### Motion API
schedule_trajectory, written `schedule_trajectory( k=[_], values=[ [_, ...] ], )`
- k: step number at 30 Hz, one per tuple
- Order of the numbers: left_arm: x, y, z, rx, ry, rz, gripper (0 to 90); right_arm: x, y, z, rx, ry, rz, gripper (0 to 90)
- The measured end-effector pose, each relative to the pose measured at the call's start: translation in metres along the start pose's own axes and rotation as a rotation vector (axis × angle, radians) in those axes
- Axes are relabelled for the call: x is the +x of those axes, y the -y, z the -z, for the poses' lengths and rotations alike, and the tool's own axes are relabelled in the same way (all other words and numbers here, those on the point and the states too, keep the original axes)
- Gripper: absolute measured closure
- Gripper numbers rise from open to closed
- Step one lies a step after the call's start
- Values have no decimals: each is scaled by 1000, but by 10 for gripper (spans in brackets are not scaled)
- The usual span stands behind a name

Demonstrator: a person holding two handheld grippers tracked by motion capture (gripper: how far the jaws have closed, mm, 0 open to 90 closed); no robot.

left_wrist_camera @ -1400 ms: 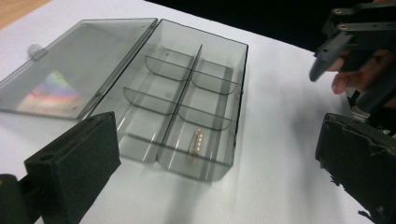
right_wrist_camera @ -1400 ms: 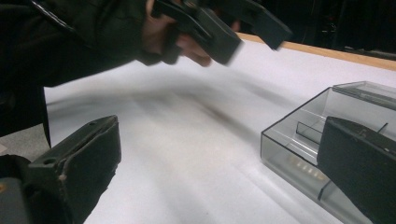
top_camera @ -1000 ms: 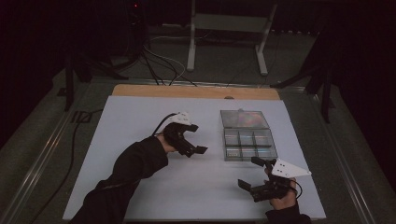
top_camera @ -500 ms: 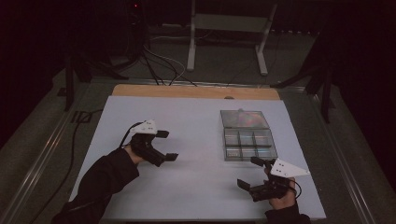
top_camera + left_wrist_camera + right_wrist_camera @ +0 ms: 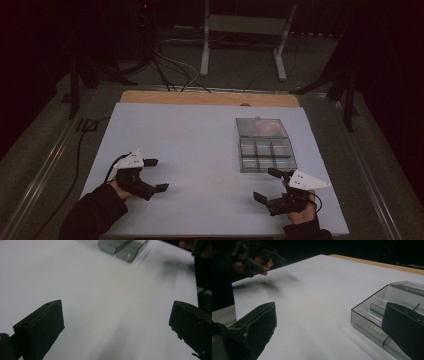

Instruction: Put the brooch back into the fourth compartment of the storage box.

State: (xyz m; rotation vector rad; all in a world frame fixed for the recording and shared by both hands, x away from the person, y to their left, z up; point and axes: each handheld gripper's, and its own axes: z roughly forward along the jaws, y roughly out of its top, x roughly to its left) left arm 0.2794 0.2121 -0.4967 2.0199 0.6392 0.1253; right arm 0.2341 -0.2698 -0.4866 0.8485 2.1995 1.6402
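A white table (image 5: 200,150) carries the things, and along its far edge there is a wooden strip (image 5: 210,98). On its right half lies a clear plastic box (image 5: 264,144) with small compartments, with its lid open.

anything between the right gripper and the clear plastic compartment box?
Nothing visible. The right gripper sits just near of the clear plastic compartment box, jaws open, with bare white tabletop between them. The left gripper is far off on the other side.
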Motion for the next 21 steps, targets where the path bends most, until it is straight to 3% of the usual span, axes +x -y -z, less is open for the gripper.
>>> schedule_trajectory(
  k=[11,21],
  values=[
    [-9,37,23,-30,-62,55,14,0,1,-1,9,-2,1,0],
    [-6,43,28,-57,-79,81,14,0,1,-2,12,-7,4,0]
  ],
)
